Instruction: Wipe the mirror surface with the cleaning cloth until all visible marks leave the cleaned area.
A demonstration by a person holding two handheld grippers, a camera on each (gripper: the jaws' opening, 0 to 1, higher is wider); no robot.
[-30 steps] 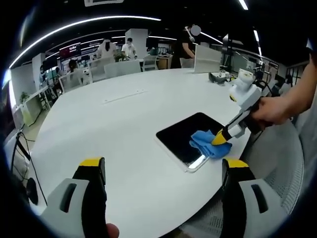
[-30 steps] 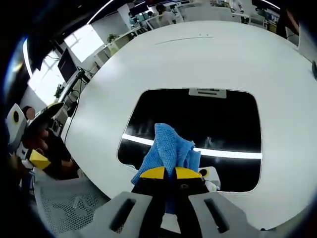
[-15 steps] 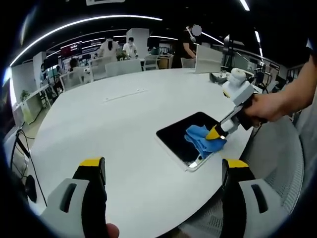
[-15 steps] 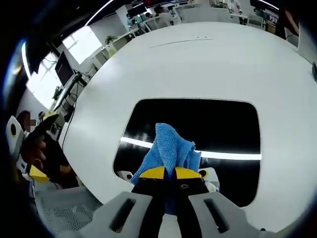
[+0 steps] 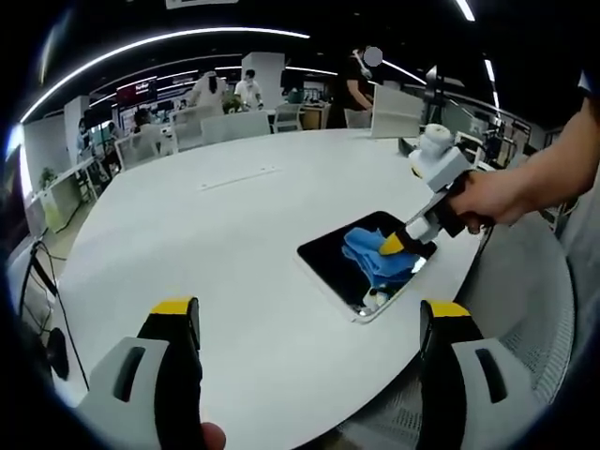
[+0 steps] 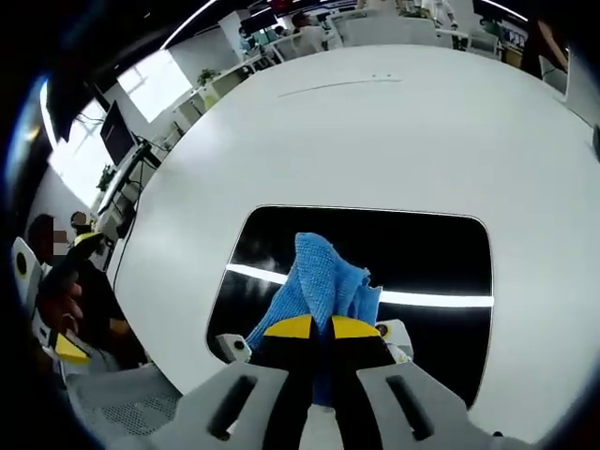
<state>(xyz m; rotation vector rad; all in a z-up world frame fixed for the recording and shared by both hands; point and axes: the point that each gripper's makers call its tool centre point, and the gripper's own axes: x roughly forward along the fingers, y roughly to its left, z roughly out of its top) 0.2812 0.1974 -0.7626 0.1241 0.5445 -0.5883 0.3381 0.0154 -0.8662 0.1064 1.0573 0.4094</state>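
A dark rectangular mirror [image 5: 349, 261] [image 6: 412, 253] lies flat near the edge of a round white table [image 5: 225, 244] [image 6: 375, 131]. My right gripper [image 5: 392, 245] [image 6: 315, 328] is shut on a crumpled blue cleaning cloth [image 5: 370, 253] [image 6: 319, 286] and presses it onto the mirror. A bright strip of ceiling light reflects across the glass behind the cloth. My left gripper [image 5: 309, 323] hangs open over the table's near edge, well short of the mirror, with nothing between its yellow-tipped fingers [image 5: 174, 309].
A person's hand [image 5: 492, 192] holds the right gripper. A mesh chair [image 5: 525, 309] stands beside the table. Small devices [image 5: 417, 142] sit at the table's far side. People and desks fill the office background. Most of the white tabletop lies bare.
The right gripper has slid the blue cloth across the mirror, away from its near corner toward the middle. The left gripper has held still.
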